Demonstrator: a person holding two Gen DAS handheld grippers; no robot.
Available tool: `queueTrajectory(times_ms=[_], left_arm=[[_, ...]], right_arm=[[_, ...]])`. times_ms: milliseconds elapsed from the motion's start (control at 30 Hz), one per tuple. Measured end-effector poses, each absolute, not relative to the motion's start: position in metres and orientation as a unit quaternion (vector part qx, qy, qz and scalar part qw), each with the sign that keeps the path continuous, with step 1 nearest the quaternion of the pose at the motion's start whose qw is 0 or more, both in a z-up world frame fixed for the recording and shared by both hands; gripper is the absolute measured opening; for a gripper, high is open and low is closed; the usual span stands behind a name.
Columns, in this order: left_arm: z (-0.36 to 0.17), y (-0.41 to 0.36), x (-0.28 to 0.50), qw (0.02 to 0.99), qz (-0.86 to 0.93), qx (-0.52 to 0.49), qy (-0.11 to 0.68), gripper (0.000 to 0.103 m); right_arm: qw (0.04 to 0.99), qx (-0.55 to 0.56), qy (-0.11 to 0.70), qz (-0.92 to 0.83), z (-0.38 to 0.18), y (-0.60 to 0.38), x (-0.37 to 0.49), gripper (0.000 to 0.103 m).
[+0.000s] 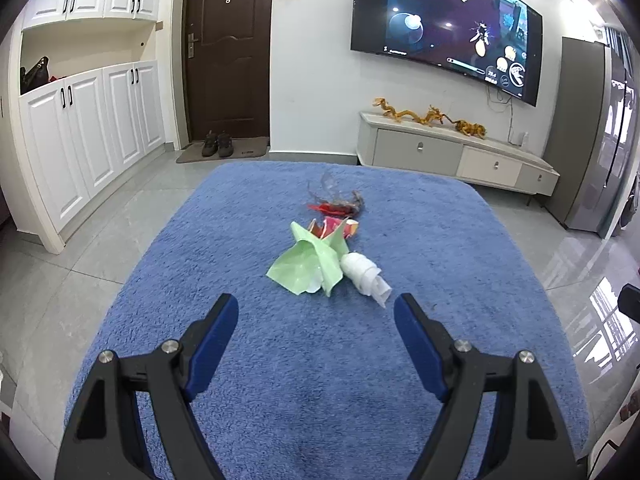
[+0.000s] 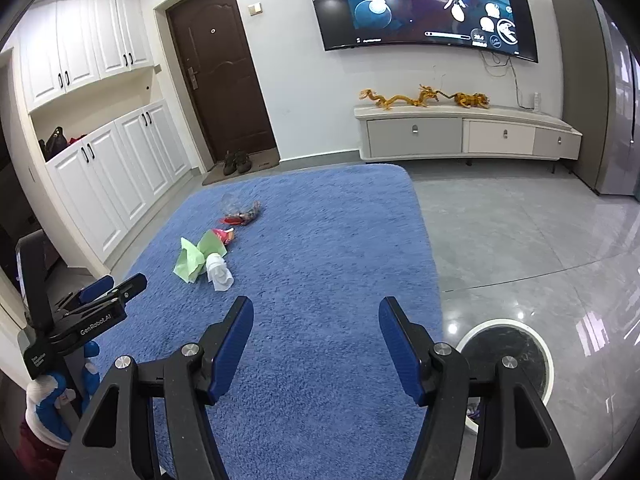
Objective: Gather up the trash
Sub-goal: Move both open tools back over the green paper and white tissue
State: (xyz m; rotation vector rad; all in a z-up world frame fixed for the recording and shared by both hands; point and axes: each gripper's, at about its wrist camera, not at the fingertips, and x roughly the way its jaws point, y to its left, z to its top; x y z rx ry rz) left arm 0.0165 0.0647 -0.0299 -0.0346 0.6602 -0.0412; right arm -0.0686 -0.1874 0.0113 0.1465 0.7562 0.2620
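Note:
Trash lies in a row on a blue fuzzy cloth [image 1: 280,360]: a white crumpled tissue [image 1: 366,274], a green paper wrapper [image 1: 308,266], a red-and-pink wrapper [image 1: 336,228] and a clear plastic bag with red scraps [image 1: 340,204]. My left gripper [image 1: 316,312] is open and empty, just short of the tissue and green paper. My right gripper [image 2: 316,316] is open and empty over the cloth, right of the trash: tissue [image 2: 219,274], green paper [image 2: 190,260], plastic bag [image 2: 242,212]. The left gripper [image 2: 104,300] shows at the left of the right wrist view.
A round white-rimmed bin with a dark liner [image 2: 506,354] stands on the grey tile floor at the cloth's right edge. Beyond are a TV console [image 1: 456,152], a wall TV [image 1: 444,28], white cabinets [image 1: 80,136], a brown door [image 1: 228,52] and shoes [image 1: 216,144].

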Motion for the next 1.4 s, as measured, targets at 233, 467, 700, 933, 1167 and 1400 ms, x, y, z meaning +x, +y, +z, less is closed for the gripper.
queueTrajectory(times_ms=[233,467,700,933,1167,1400], left_arm=[[-0.038,0.068,0.023,0.942,-0.006,-0.011,0.335,0.079],[-0.047,0.071,0.03,0.937,0.003,-0.005,0.349,0.079],[-0.055,0.07,0.034,0.934,0.006,-0.001,0.358,0.079],[-0.06,0.071,0.037,0.932,0.005,0.001,0.363,0.079],[-0.066,0.075,0.04,0.929,0.002,-0.005,0.369,0.079],[-0.074,0.084,0.044,0.926,-0.001,-0.015,0.377,0.079]], right_arm=[[0.915,0.072,0.37,0.146,0.007,-0.18,-0.06,0.063],[0.911,0.08,0.375,0.151,0.0,-0.183,-0.053,0.063],[0.908,0.089,0.38,0.151,-0.003,-0.188,-0.049,0.064],[0.907,0.09,0.382,0.151,-0.005,-0.189,-0.048,0.064],[0.903,0.087,0.392,0.149,-0.01,-0.185,-0.044,0.064],[0.901,0.078,0.399,0.15,-0.012,-0.175,-0.04,0.064]])
